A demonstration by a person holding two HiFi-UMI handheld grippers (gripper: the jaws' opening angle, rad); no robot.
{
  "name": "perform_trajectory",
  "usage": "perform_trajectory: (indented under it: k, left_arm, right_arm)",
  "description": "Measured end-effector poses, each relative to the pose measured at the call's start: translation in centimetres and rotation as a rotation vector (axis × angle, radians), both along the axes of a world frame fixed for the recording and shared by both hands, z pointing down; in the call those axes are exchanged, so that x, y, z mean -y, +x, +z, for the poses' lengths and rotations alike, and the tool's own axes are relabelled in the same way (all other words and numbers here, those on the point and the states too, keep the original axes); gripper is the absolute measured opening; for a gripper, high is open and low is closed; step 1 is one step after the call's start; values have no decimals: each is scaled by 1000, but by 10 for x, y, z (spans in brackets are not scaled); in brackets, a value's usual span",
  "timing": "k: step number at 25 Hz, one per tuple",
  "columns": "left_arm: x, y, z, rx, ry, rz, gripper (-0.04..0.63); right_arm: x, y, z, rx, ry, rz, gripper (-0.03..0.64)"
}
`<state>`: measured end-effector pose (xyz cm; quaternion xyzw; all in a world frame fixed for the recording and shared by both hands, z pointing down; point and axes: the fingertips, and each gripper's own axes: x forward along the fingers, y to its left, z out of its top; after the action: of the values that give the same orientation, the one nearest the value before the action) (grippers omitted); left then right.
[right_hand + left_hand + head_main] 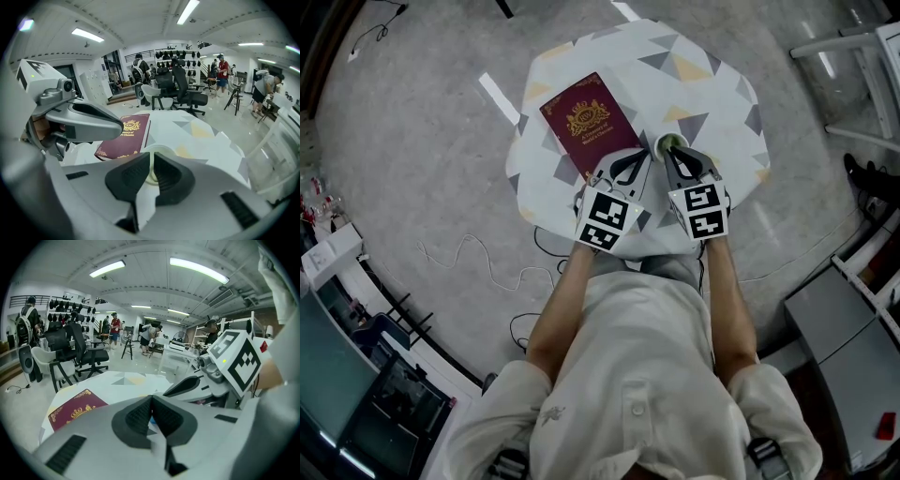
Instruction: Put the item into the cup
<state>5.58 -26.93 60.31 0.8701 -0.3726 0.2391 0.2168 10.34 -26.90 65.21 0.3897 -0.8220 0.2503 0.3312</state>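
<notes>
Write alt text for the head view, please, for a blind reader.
A person holds a left hand-held gripper and a right hand-held gripper side by side over a patterned table. A maroon book lies beyond the left one; a cup stands at the right one's tip.

Left gripper and right gripper were held side by side over the patterned table; the cup stood at the right gripper's tip, beside a maroon booklet.

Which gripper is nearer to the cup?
Right. The right gripper is just behind the cup, pointing at it; the left gripper is farther left, beside the red book.
</notes>
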Motion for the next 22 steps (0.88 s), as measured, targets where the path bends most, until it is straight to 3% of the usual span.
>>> perform_trajectory:
  k: [9,22]
  left_arm:
    - [-2,-10,-42,-24,79,27,12]
    - [-11,-25,-141,-111,252,72,14]
  right_arm:
    - [-2,-9,-64,74,108,45,38]
    - [-24,-10,-190,86,382,155,44]
